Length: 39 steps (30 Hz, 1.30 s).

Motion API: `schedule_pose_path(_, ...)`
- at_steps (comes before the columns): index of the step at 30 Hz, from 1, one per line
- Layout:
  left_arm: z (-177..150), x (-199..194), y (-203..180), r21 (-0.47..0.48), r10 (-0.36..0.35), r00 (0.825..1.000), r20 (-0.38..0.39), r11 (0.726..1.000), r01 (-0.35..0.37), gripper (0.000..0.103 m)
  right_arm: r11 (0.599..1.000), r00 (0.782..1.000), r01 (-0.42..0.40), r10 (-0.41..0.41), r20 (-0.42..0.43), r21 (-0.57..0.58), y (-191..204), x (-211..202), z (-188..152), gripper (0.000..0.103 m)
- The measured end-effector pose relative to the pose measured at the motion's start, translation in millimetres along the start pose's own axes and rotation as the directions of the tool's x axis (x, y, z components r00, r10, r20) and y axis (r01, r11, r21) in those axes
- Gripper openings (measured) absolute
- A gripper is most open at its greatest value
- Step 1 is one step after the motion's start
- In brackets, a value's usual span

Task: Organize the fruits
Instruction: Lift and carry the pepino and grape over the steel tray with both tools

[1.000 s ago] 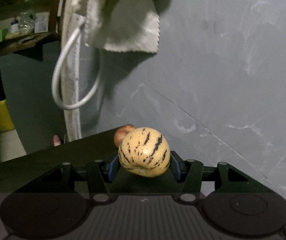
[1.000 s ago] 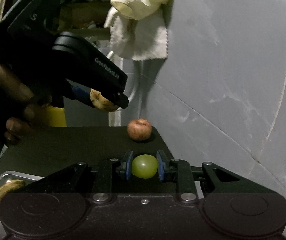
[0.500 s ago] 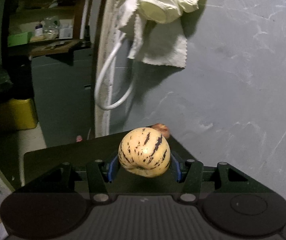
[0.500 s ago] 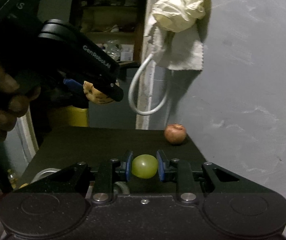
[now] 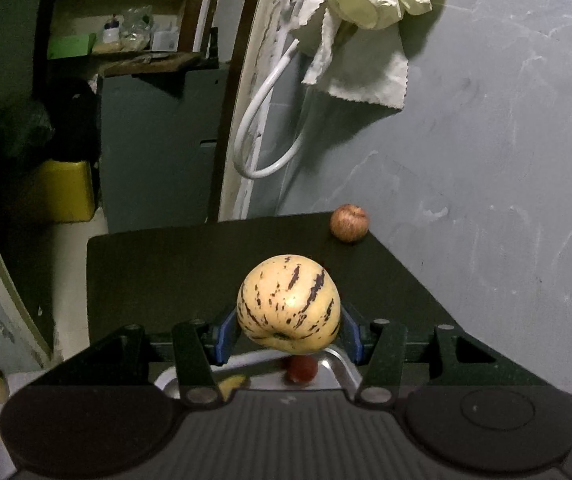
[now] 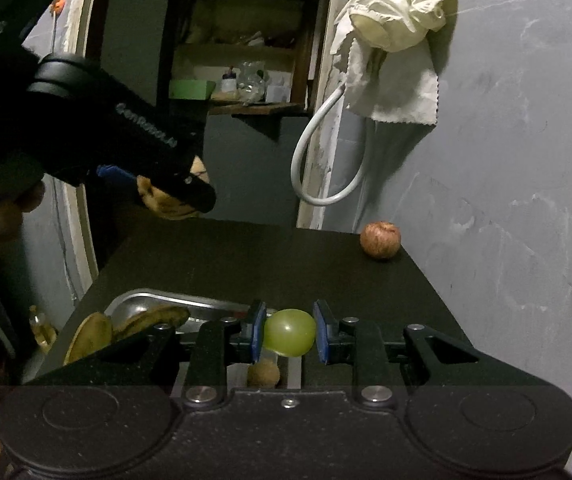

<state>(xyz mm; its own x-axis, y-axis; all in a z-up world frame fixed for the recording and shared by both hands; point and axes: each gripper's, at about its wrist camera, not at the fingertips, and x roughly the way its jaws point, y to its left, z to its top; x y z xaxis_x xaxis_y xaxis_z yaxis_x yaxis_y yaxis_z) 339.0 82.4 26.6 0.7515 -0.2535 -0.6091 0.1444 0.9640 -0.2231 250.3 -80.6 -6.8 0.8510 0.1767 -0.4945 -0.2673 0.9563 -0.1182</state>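
My left gripper [image 5: 289, 330] is shut on a cream fruit with dark purple streaks [image 5: 288, 304], held above a steel tray [image 5: 328, 362] that holds a red fruit [image 5: 301, 368] and a yellow one. My right gripper [image 6: 289, 332] is shut on a small green fruit [image 6: 289, 333] above the tray's [image 6: 146, 300] right end, where bananas [image 6: 154, 318] and a brown fruit [image 6: 263, 374] lie. The left gripper [image 6: 166, 196] with its streaked fruit [image 6: 166, 206] hangs at upper left in the right wrist view. A reddish apple [image 5: 349, 224] [image 6: 380, 240] rests at the dark table's far right corner.
The dark table [image 6: 246, 264] stands against a grey wall [image 6: 506, 160]. A cloth [image 5: 366, 32] and a white hose loop [image 5: 262, 132] hang from the wall beyond the table. A doorway with shelves and a yellow container [image 5: 62, 192] lies at far left.
Both grippers have pulled back and tilted down with their fruits still held. The tray and its fruit have come into view beneath them, and the apple now appears farther away.
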Motion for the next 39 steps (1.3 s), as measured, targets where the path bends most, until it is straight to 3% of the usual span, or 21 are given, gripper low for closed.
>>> schedule_pose_path(14,-49.5,-10.6,3.2,-0.047,-0.01,0.999,-0.047,0.999,0.008,0.056,1.0,0.998,-0.001,0.0,-0.055,-0.018,-2.1,-6.4,-24.0,0.027)
schedule_pose_path(24,-84.2,-13.3,8.4,-0.083,-0.014,0.996,-0.083,0.997,0.007,0.056,0.998,0.994,-0.058,0.055,-0.097,-0.033,-2.6,-4.3,-37.5,0.027)
schedule_pose_path(39,-104.4,-8.9,4.0,-0.016,0.012,0.986,-0.166,1.0,-0.015,0.056,0.982,0.973,-0.166,0.149,-0.174,-0.086,0.9,2.4,-57.5,0.027)
